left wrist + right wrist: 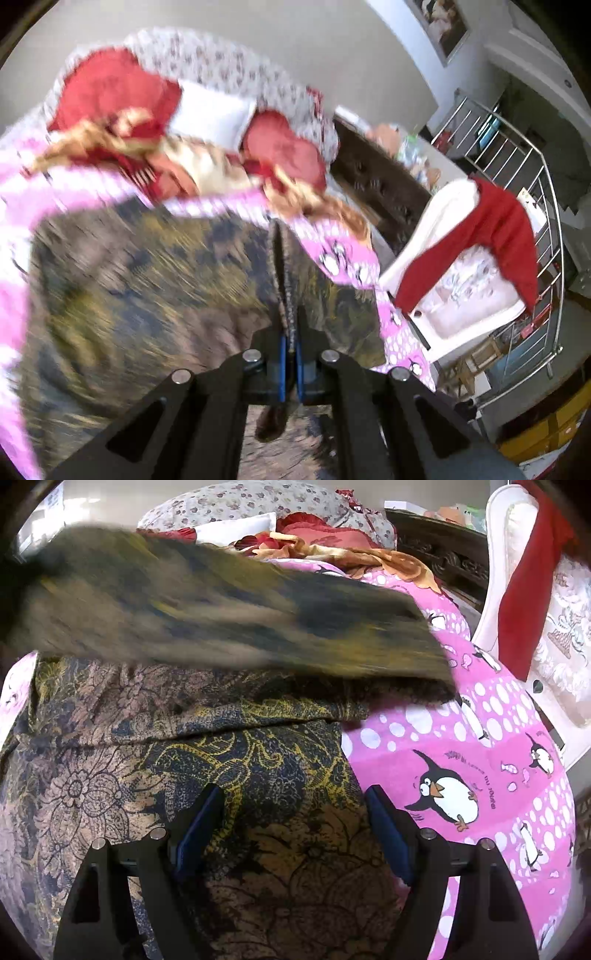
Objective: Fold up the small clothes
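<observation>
one patterned garment (258, 775), one pink penguin sheet (480, 775), two red cushions (110, 88).

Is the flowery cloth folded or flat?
Partly folded: cloth has one edge lifted over, pinched in the left tongs.

Left gripper (291, 354), right gripper (295, 812), black angular bodies, blue pads, round silver bolts
</observation>
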Available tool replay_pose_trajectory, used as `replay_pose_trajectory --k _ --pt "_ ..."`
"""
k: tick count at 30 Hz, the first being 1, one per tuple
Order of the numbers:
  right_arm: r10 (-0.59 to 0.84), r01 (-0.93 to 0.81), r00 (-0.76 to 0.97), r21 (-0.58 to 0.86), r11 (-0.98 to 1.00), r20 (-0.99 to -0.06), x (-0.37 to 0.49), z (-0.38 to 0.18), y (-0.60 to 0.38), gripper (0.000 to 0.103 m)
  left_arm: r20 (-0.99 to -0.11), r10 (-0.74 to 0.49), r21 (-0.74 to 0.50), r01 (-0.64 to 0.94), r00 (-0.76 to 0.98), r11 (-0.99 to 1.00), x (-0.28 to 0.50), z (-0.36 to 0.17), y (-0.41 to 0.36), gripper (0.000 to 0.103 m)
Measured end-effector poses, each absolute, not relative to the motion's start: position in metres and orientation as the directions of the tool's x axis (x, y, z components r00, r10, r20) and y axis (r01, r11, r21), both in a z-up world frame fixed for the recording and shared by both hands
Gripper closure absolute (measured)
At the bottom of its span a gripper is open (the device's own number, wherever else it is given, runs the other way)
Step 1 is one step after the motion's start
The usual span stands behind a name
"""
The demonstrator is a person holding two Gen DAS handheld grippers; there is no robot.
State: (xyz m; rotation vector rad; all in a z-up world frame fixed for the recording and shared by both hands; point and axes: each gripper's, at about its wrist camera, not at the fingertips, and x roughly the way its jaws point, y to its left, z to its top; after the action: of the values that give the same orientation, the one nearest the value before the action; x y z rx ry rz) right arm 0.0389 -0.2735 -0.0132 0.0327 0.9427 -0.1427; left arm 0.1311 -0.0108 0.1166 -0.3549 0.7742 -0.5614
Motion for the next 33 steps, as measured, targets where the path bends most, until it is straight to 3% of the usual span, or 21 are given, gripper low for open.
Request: replay_pose_trajectory --k 4,10,19,21,23,26,29,32,33 --pt "-0.128 0.136 0.582 -0.059 0.989 -0.803 0.038 -0.013 -0.269 0.038 -0.589 -0.517 -0.445 0.285 0.621 0.849 0.132 0.128 0.051 0.100" --pt "-0.131 0.137 0.584 -0.062 0.989 -0.801 0.038 -0.013 -0.268 0.038 -0.682 -0.428 -0.450 0.121 0.594 0.885 0.141 0.084 0.119 0.100" --pt "-0.121 0.138 0.582 -0.049 0.989 -0.804 0.038 -0.013 -0.269 0.038 -0.763 -0.379 -0.419 0.046 0.523 0.907 0.153 0.011 0.129 0.100" --pt "-0.116 0.137 0.581 -0.043 0.990 -0.805 0.038 -0.013 -0.269 0.038 -0.781 -0.356 -0.402 0.024 0.513 0.916 0.155 0.002 0.132 0.095" --pt "-0.111 0.137 0.580 -0.037 0.990 -0.807 0.039 -0.013 -0.271 0.038 -0.794 -0.348 -0.400 0.002 0.498 0.916 0.154 -0.002 0.137 0.079" --pt "-0.101 0.136 0.583 -0.025 0.990 -0.806 0.037 -0.010 -0.273 0.038 -0.777 -0.300 -0.364 -0.006 0.554 0.931 0.146 0.011 0.146 0.067" --pt "-0.021 0.140 0.634 0.088 0.986 -0.773 0.027 0.009 -0.288 0.050 -0.712 -0.291 -0.355 0.030 0.639 0.935 0.134 0.033 0.147 0.052" --pt "-0.011 0.170 0.724 0.162 0.972 -0.690 0.022 0.041 -0.309 0.052 -0.677 -0.283 -0.333 0.060 0.680 0.941 0.129 0.042 0.135 0.050" --pt "-0.004 0.161 0.751 0.176 0.971 -0.661 0.026 0.052 -0.314 0.060 -0.680 -0.279 -0.328 0.059 0.678 0.943 0.130 0.041 0.130 0.050"
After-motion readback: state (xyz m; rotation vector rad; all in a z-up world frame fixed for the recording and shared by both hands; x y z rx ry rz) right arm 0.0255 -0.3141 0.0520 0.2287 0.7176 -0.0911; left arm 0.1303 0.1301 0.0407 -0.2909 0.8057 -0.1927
